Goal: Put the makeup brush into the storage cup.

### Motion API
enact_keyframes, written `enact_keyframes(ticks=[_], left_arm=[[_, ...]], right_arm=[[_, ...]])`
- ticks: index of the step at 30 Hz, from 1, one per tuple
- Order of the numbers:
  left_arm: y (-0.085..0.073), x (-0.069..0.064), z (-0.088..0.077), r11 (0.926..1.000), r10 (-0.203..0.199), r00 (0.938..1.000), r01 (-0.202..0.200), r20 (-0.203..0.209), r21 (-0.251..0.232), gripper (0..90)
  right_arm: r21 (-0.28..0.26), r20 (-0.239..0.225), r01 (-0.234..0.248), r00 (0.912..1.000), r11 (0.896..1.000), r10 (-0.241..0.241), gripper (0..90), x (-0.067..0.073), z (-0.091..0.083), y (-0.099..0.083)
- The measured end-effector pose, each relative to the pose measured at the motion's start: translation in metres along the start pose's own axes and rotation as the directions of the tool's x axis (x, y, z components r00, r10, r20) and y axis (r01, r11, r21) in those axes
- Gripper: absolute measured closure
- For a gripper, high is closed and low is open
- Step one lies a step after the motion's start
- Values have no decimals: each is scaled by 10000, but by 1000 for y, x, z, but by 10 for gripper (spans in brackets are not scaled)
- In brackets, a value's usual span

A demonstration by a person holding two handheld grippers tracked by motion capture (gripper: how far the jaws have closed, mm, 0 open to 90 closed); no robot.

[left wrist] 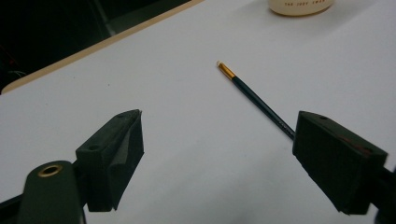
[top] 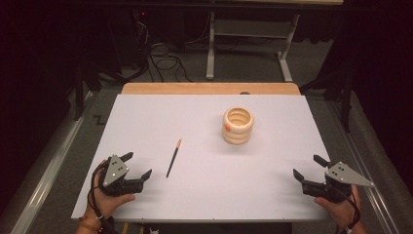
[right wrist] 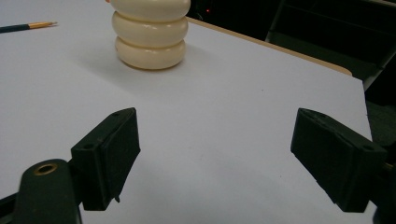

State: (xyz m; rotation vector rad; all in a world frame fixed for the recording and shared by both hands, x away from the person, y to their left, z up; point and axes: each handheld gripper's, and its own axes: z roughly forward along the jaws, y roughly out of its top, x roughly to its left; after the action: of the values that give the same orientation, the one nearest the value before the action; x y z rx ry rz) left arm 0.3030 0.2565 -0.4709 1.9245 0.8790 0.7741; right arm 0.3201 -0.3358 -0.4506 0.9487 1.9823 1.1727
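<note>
Pencil (top: 174,158) lying flat on tabletop (top: 204,190), both grippers' jaws wide and empty.
Light, stiff, thin, probably prone to roll; left gripper (top: 137,165) best pinches it mid-shaft.

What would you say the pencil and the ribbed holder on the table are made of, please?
The pencil looks like wood with dark green glossy paint; a gold metal band and a pale eraser tip show at one end. The holder looks like cream glazed ceramic or smooth plastic: its three rounded rings carry soft highlights. Which of the two, the look leaves open.
</note>
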Motion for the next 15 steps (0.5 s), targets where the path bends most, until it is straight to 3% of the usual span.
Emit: enact_keyframes(ticks=[15], left_arm=[[-2, 1, 1, 9998, -165, 9995, 162, 252, 133, 168]], right_arm=[[185, -175, 102, 9998, 9998, -98, 166, 3, 2, 1]])
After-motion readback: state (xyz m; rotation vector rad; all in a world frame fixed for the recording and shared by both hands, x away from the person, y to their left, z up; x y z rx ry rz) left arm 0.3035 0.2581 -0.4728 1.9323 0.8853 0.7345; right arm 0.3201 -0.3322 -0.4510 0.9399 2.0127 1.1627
